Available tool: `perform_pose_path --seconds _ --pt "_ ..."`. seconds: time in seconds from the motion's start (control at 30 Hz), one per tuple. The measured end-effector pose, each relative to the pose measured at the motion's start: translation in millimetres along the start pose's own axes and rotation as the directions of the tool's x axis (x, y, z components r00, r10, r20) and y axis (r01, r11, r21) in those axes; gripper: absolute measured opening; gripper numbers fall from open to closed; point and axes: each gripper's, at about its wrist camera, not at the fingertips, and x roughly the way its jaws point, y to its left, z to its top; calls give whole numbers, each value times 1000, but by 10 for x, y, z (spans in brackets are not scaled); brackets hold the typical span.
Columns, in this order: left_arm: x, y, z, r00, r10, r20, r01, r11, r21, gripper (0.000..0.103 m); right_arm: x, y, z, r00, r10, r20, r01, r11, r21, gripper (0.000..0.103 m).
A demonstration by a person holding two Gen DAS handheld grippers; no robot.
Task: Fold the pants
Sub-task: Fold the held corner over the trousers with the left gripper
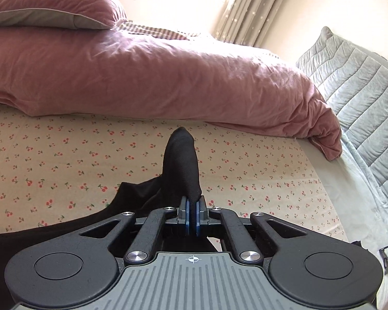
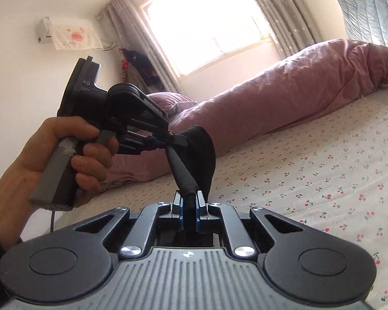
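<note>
The black pants (image 1: 181, 165) are pinched in my left gripper (image 1: 193, 215), whose blue pads are shut on a fold that sticks up in front of the camera. More black cloth (image 1: 64, 232) drapes down to the lower left over the cherry-print sheet (image 1: 245, 170). In the right wrist view my right gripper (image 2: 189, 208) is shut on a stretched band of the same pants (image 2: 201, 152). The left gripper (image 2: 178, 140), held by a hand, grips the other end of that band, up and to the left, above the bed.
A rolled pink duvet (image 1: 168, 77) lies across the bed behind the pants, with a pink pillow (image 1: 49, 7) at the far left. A grey quilted headboard (image 1: 359, 82) stands at the right. A bright window with curtains (image 2: 207, 20) is on the far wall.
</note>
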Motion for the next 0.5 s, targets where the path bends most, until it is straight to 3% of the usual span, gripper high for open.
perform_pose_path --seconds 0.2,0.37,0.5 --pt "-396 713 -232 997 29 73 -26 999 -45 4 241 598 -193 997 66 -26 -70 986 -152 0" --pt "-545 1506 -588 992 38 118 -19 988 -155 3 527 1212 -438 990 68 -126 -102 951 -291 0" --pt "-544 2068 -816 993 44 109 -16 970 -241 3 746 1585 -688 977 54 -206 -130 918 -375 0"
